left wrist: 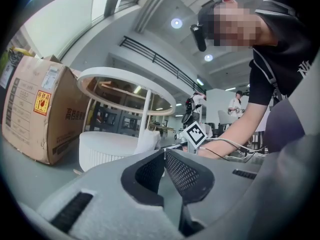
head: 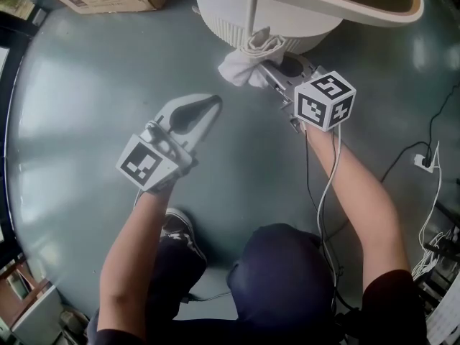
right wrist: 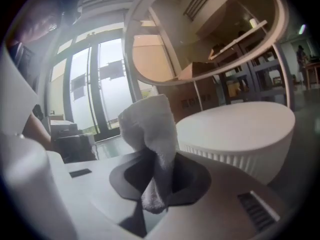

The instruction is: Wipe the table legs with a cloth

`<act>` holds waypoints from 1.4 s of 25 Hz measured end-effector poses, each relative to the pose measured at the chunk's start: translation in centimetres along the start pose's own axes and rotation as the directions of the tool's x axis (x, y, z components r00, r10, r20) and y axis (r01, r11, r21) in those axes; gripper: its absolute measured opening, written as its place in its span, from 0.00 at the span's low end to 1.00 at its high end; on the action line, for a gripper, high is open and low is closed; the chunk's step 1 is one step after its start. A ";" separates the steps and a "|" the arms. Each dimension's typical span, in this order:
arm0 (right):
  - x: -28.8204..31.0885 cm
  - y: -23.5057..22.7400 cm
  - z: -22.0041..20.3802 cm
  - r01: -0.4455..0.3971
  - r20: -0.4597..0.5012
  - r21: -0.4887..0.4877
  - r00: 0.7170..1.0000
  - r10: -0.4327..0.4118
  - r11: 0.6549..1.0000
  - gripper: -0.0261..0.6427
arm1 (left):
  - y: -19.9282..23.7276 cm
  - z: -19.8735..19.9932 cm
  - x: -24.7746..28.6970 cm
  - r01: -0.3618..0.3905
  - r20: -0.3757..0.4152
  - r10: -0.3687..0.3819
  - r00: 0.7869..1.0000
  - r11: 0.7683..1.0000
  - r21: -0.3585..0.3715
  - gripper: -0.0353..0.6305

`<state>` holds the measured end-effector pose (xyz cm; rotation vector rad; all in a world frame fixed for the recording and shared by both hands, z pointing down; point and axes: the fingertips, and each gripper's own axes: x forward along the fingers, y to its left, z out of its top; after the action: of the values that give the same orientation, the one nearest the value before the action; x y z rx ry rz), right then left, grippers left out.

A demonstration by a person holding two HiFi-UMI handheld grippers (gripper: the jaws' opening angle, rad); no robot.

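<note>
Pinching only a bunched fold of the cloth (head: 238, 69), right gripper (head: 268, 70) holds it at the table leg (head: 252, 13) foot by the ribbed base (head: 230, 33) near edge, contact probably partial, so rubbing friction could drag it free; left gripper (head: 213, 103) pressed together, empty.

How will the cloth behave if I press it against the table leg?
Probably floppy: the cloth bunches and folds over where the right gripper pinches it, so it should wrap around the leg rather than push stiffly. It looks light and fuzzy, so likely grippy, not slippery.
</note>
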<state>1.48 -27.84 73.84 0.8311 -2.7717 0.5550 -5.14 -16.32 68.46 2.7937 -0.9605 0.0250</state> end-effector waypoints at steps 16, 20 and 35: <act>3.9 -5.3 -12.2 0.106 -0.277 0.046 0.957 -0.089 0.993 0.12 | -1.0 -3.0 0.9 0.020 -0.047 -0.022 0.999 0.999 -0.028 0.07; 1.1 -3.1 -8.6 0.034 -0.207 0.041 0.978 -0.025 0.999 0.12 | -1.0 -2.4 0.5 0.024 -0.053 -0.025 0.998 0.999 -0.025 0.07; -2.8 4.9 8.1 -0.074 0.140 -0.116 0.986 0.090 0.990 0.12 | -0.5 0.4 2.2 0.042 0.000 -0.042 0.999 0.999 -0.008 0.07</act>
<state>0.45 -26.00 64.20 0.7646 -2.9487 0.3627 -3.11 -17.37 68.17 2.8063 -0.8992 0.0150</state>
